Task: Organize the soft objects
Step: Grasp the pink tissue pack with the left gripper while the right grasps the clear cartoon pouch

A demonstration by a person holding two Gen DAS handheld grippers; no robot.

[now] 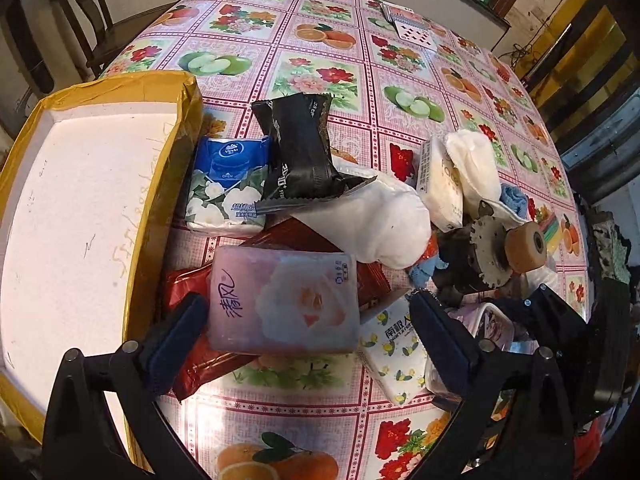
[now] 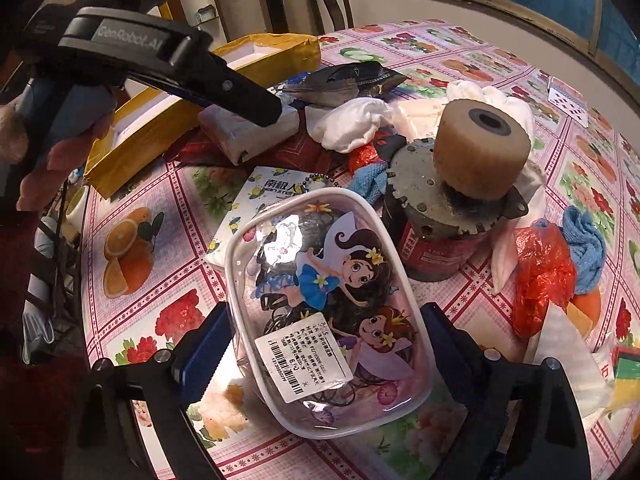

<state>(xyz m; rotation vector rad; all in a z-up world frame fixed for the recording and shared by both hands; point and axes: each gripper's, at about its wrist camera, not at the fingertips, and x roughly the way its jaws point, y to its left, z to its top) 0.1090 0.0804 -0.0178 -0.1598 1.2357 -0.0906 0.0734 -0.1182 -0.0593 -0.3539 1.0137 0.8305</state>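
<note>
Now left gripper (image 1: 306, 316) wide open w/ pink rose-print tissue pack (image 1: 285, 300) between fingers, on desk (image 1: 304, 412); right gripper (image 2: 324, 344) wide open around clear cartoon-print pouch (image 2: 324, 300).

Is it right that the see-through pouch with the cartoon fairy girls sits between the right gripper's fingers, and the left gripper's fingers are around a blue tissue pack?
Not quite. The left gripper has its open fingers around the pink tissue pack, as the left wrist view shows; the blue tissue pack lies farther off, beside the yellow box. The fairy pouch does sit between the right gripper fingers.
</note>
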